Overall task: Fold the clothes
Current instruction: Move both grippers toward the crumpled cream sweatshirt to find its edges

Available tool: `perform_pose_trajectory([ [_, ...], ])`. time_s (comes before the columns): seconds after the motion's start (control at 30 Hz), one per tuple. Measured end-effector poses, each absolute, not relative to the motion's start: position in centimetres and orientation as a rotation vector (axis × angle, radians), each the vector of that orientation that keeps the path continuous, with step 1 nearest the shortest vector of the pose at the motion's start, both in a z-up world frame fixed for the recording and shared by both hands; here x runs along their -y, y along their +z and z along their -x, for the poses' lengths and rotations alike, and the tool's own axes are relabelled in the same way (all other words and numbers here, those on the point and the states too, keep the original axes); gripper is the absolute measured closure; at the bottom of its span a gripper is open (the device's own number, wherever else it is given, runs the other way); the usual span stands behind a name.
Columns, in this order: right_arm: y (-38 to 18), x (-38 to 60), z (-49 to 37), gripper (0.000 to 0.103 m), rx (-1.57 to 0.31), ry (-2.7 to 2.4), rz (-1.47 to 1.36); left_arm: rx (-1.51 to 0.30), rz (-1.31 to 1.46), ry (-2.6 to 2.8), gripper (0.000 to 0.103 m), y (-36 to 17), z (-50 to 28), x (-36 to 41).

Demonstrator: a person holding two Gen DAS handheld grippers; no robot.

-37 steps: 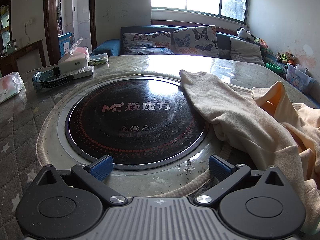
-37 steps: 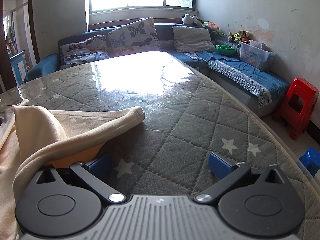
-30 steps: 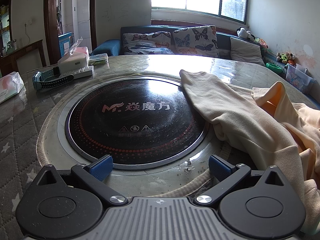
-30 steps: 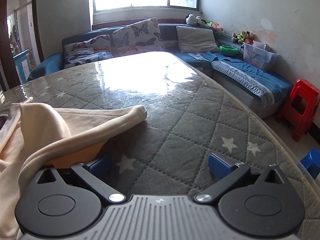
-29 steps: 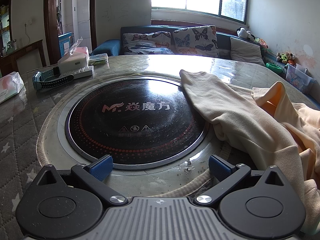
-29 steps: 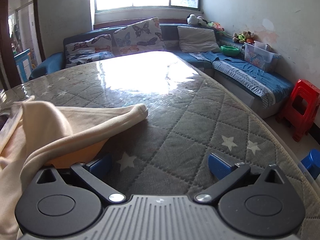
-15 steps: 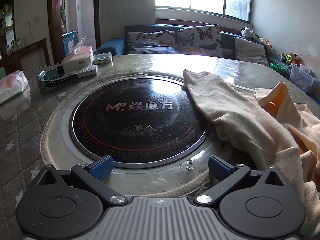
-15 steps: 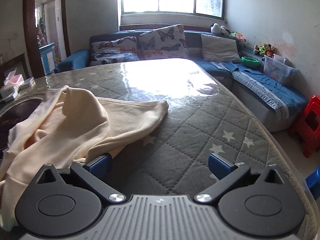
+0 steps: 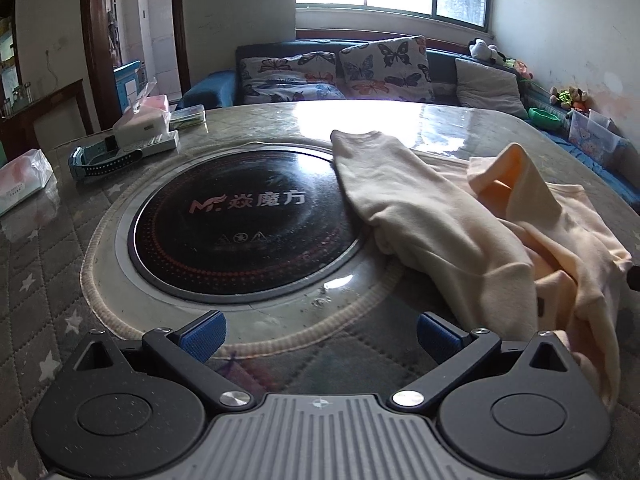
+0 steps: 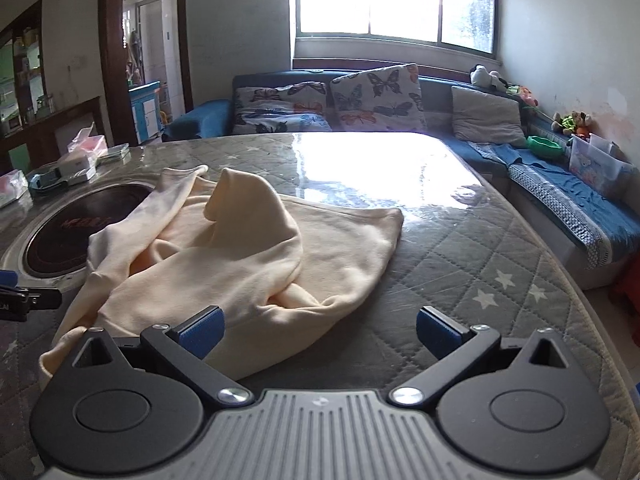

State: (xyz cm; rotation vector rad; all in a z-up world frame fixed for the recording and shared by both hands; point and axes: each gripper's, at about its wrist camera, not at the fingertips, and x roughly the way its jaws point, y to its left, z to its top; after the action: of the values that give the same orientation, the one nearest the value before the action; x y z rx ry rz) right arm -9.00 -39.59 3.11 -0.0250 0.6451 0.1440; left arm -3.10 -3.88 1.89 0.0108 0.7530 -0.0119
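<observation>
A cream long-sleeved garment (image 10: pixel 256 256) lies crumpled on the quilted grey table (image 10: pixel 480 264). In the left wrist view the garment (image 9: pixel 460 232) is at the right, with one sleeve laid over the edge of a black round cooktop (image 9: pixel 244 228). My left gripper (image 9: pixel 320 332) is open and empty, low over the table's front edge, left of the garment. My right gripper (image 10: pixel 320 328) is open and empty, just in front of the garment's near edge; its left fingertip (image 10: pixel 202 328) is close to the cloth.
Tissue boxes (image 9: pixel 140 124), a blue watch (image 9: pixel 100 158) and a plastic packet (image 9: pixel 20 184) sit at the table's far left. A blue sofa with butterfly cushions (image 10: pixel 360 100) runs behind and right of the table. The table edge drops off at the right (image 10: pixel 580 300).
My right gripper has pulled back and swung left, so the whole garment now shows in its view. My left gripper has backed off slightly. The garment has not moved.
</observation>
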Motion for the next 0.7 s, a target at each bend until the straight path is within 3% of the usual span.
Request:
perform_pose_trajectory([
  [0.7,3.4,37.7,11.5,0.002,-0.64,0.212,0.029,-0.768,-0.053,-0.042,0.0,2.7,5.0,6.3],
])
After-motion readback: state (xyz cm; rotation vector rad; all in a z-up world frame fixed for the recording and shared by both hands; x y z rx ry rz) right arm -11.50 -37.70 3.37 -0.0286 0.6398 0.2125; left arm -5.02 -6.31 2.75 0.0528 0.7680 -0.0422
